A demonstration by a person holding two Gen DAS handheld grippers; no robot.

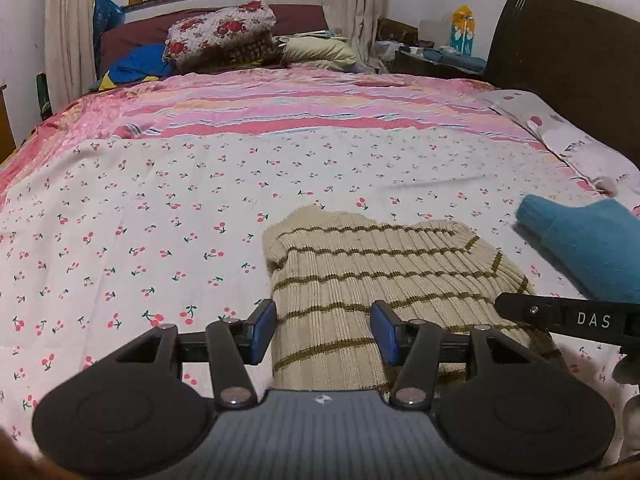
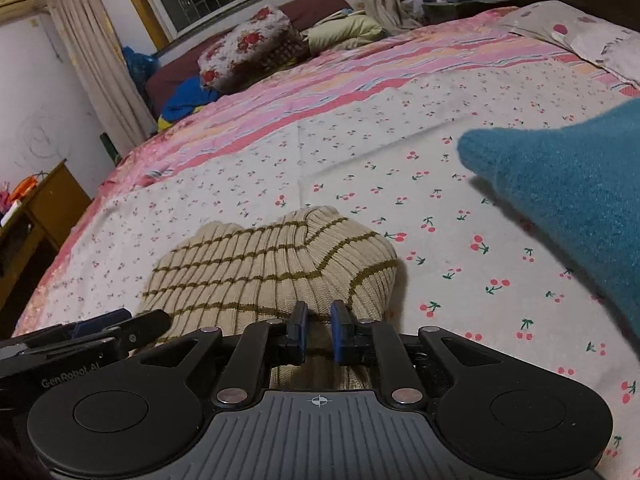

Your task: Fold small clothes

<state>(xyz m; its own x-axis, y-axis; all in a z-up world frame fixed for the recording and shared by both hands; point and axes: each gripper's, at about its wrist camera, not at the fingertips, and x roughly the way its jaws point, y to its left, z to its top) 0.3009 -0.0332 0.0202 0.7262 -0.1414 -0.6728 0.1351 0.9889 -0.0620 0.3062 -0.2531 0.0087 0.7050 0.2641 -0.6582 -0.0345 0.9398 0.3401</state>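
Note:
A small cream knit sweater with olive stripes (image 1: 372, 276) lies on the cherry-print sheet, partly folded; it also shows in the right wrist view (image 2: 272, 268). My left gripper (image 1: 323, 332) is open, its blue pads either side of the sweater's near left part, just above it. My right gripper (image 2: 319, 334) has its pads narrowly apart over the sweater's near edge; whether they pinch the knit is unclear. The right gripper's body shows in the left wrist view (image 1: 568, 318), and the left gripper shows in the right wrist view (image 2: 100, 330).
A blue fuzzy garment (image 1: 588, 248) lies to the right, also in the right wrist view (image 2: 568, 196). Pillows and folded bedding (image 1: 224, 36) sit at the far end. A dark headboard (image 1: 568, 60) stands right, a wooden cabinet (image 2: 48, 208) left of the bed.

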